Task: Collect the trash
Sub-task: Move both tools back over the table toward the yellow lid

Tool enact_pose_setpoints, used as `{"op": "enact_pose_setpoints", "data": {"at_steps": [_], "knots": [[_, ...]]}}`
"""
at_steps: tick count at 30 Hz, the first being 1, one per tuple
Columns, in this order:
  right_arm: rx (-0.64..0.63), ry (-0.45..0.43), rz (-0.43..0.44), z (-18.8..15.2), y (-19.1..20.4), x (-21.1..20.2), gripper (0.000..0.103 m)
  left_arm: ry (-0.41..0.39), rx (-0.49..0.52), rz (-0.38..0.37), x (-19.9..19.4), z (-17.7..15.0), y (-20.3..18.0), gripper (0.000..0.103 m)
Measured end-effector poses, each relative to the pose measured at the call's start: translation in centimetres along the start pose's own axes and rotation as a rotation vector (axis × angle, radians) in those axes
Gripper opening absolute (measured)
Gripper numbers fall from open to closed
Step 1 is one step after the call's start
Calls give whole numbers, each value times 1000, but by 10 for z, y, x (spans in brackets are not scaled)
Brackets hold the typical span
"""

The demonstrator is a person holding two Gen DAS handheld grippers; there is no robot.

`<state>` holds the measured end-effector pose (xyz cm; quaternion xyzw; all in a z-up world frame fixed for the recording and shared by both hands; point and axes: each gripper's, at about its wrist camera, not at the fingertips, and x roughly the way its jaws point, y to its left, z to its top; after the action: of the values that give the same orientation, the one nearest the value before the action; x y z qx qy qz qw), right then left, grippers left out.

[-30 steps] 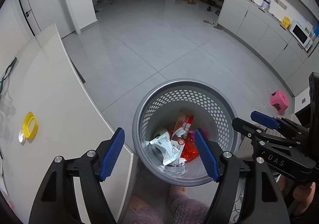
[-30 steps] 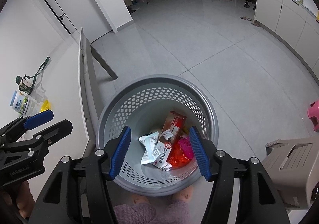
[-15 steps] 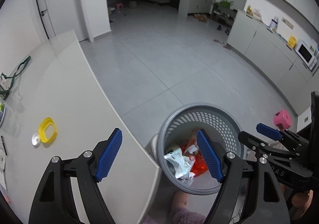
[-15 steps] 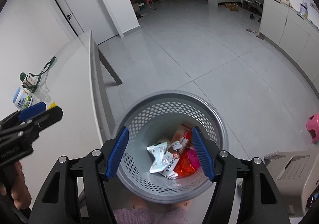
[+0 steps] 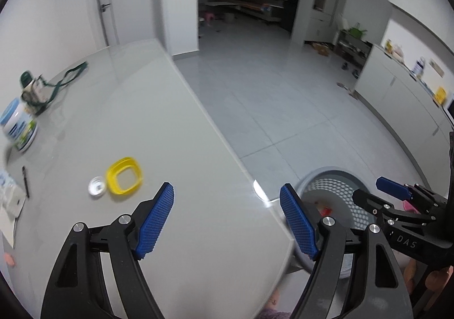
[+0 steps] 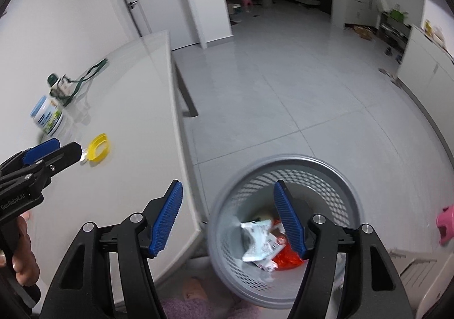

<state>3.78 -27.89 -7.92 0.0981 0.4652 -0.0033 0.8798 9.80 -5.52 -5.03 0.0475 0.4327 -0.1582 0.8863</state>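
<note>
A grey perforated bin (image 6: 326,191) stands on the floor by the table's corner. In it lie a white packet (image 6: 256,236) and a red wrapper (image 6: 286,258). My right gripper (image 6: 228,184) hangs open and empty over the gap between table edge and bin. My left gripper (image 5: 226,188) is open and empty above the white table (image 5: 170,134), with the bin (image 5: 329,174) to its right. On the table lie a yellow ring (image 5: 124,179), a small white cap (image 5: 97,193), a blue-lidded tub (image 5: 18,127) and a green lanyard (image 5: 71,76).
A pen (image 5: 26,181) and papers (image 5: 10,205) lie at the table's left edge. A pink stool (image 6: 447,224) and a grey step stool (image 6: 411,270) stand right of the bin. White cabinets line the right wall. The person's slippered feet (image 6: 193,293) are below.
Both grippers have swung left and upward, away from above the bin towards the table. The bin has slid right and lower in both views. Both pairs of jaws stand slightly wider.
</note>
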Motion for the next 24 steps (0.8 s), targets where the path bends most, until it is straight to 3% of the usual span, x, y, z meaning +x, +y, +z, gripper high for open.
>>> {"op": "enact_pose_setpoints", "data": {"at_steps": [12, 24], "knots": [[-116, 27, 84, 31, 94, 39, 65, 13, -151, 104, -10, -24, 100, 76], [-190, 92, 150, 30, 166, 91, 65, 25, -246, 228, -13, -47, 184, 79]]}}
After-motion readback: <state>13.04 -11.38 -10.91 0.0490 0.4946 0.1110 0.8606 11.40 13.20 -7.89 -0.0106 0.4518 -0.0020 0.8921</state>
